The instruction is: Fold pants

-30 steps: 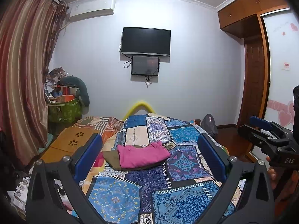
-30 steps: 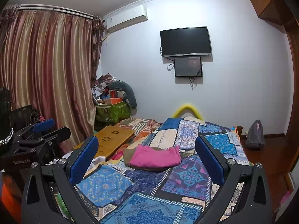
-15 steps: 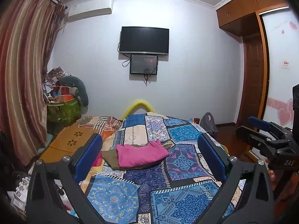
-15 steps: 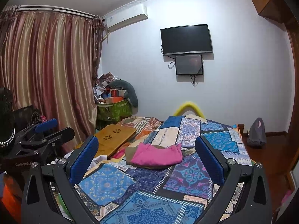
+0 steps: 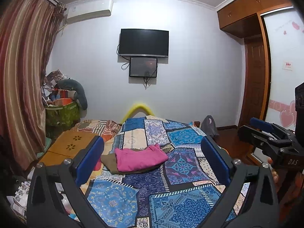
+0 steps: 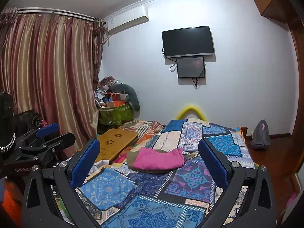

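The pink pants (image 5: 139,159) are lying already folded into a compact rectangle on top of a second, olive-brown folded garment (image 5: 108,161), both resting on the patchwork bedspread (image 5: 171,205), toward its far half and nearer the wooden board (image 5: 70,146) that is lying beside the stack on the curtain side. Nothing is touching the stack. Judging by its neat edges, the folding seems finished or between garments, though which of the two pieces is the task's own I cannot tell for sure.

Both tools are hanging well back from the pink pants, over the near end of the bed. The left hand-held gripper (image 5: 152,163) is standing with its blue pads spread wide and nothing between them; the right hand-held gripper (image 6: 149,163) is likewise wide apart and empty.

If another fold or a tidy-up is wanted, the sound way is probably coming down low over the bedspread, pinching only the top layer at two corners of the pink pants, and lifting evenly so the brown garment underneath is not dragging along.
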Motion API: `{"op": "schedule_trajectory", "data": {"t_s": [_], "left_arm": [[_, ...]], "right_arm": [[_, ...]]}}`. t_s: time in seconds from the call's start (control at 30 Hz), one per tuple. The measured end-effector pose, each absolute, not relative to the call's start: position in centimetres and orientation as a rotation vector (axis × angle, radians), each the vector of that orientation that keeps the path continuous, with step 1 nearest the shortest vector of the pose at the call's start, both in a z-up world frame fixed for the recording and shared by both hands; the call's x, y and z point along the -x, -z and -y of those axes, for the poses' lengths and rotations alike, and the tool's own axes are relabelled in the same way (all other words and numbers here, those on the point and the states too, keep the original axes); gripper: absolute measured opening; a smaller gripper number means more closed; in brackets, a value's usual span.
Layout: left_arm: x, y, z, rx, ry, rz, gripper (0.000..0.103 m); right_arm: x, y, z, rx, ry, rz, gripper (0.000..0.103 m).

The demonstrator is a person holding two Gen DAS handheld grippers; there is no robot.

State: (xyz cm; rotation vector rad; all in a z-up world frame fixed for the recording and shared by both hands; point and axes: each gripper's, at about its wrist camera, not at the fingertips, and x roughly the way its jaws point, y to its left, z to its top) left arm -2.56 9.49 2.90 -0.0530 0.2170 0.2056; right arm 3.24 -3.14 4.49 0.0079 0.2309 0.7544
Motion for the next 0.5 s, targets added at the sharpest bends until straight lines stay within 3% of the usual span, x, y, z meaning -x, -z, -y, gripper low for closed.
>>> {"op": "schedule_trajectory", "data": {"t_s": [0.5], "left_arm": [[2.9,-3.01,-8.76,0.053,-0.188,-0.21,0.103]], "right_arm": [[-3.07,-4.66,2.94,-0.005,-0.749,-0.223,0.103]]}}
